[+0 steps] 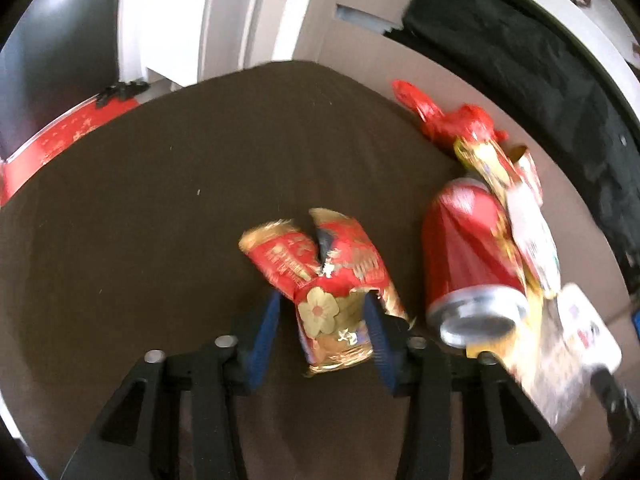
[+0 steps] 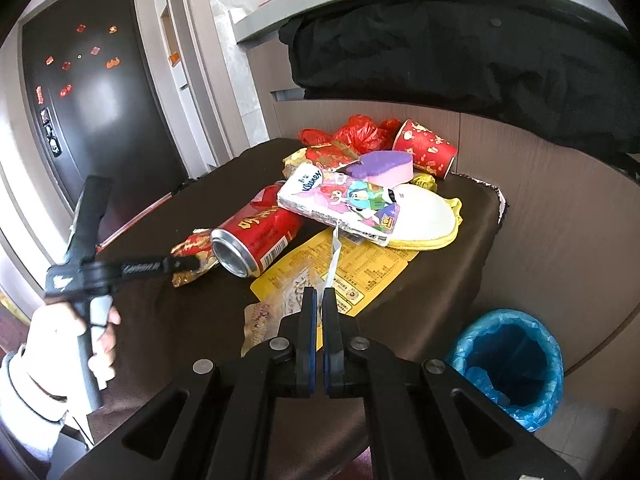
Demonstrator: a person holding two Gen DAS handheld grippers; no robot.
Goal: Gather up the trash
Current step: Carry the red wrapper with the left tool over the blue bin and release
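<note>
Red-gold wrapper: crumpled red and gold foil wrapper (image 1: 332,280) sits between the blue pads of my left gripper (image 1: 322,320), resting on the dark brown cloth surface (image 1: 140,200). Right pad touches it; left pad looks slightly off it, so I cannot tell whether the grasp is closed.
Left gripper, from the right wrist view: same gripper (image 2: 188,264) reaches in from the left, tips at the wrapper (image 2: 192,256); my left hand (image 2: 92,328) is on the handle.
Right gripper: my right gripper (image 2: 320,300) is narrow, pinching a thin white strip (image 2: 334,256) that runs up toward the pile.
Can: red aluminium drink can (image 2: 256,240) lies on its side, open end toward the camera, just beside the wrapper.
Pile: Kleenex tissue pack with cartoon print (image 2: 340,204) lies over the can's far end and a flat yellow printed package (image 2: 360,272); white oval pad with yellow trim (image 2: 428,220) just beside it.
Back of pile: purple and pink sponge (image 2: 384,164), red paper cup on its side (image 2: 424,148), red plastic bag (image 2: 360,132).
Bin: round bin with blue liner (image 2: 508,364) on the floor, right of the surface, below its edge.
Backdrop: dark door with red stickers (image 2: 92,92) at left.
</note>
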